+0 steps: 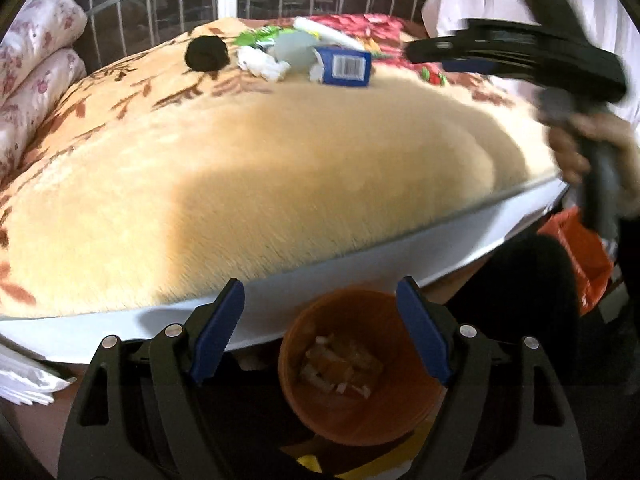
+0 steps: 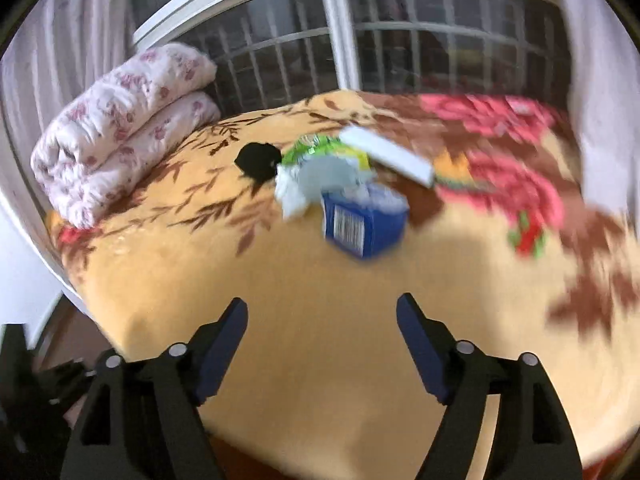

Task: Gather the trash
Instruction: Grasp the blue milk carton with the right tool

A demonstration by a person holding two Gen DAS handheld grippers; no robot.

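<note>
- While scraps already sit in the orange bin (image 1: pixel 352 364) on the floor by the bed's near edge, the left tool (image 1: pixel 320 332) hangs above it, spread wide and empty.
- The right tool (image 2: pixel 322 344) is likewise released with nothing between its jaws, over the bed's (image 2: pixel 320 280) plush blanket and facing the remaining litter.
- That litter lies clustered mid-bed, well apart from both tools: a blue carton (image 2: pixel 362 226), crumpled white paper (image 2: pixel 292 196), a green wrapper (image 2: pixel 316 148), a white stick-like packet (image 2: pixel 388 156) and a black lump (image 2: pixel 258 160).
- Judged by looks, all of it is light; the carton seems thin and crushable, best pinched across its narrow sides; paper and wrapper are soft and should bunch under a pinch at the middle.
</note>
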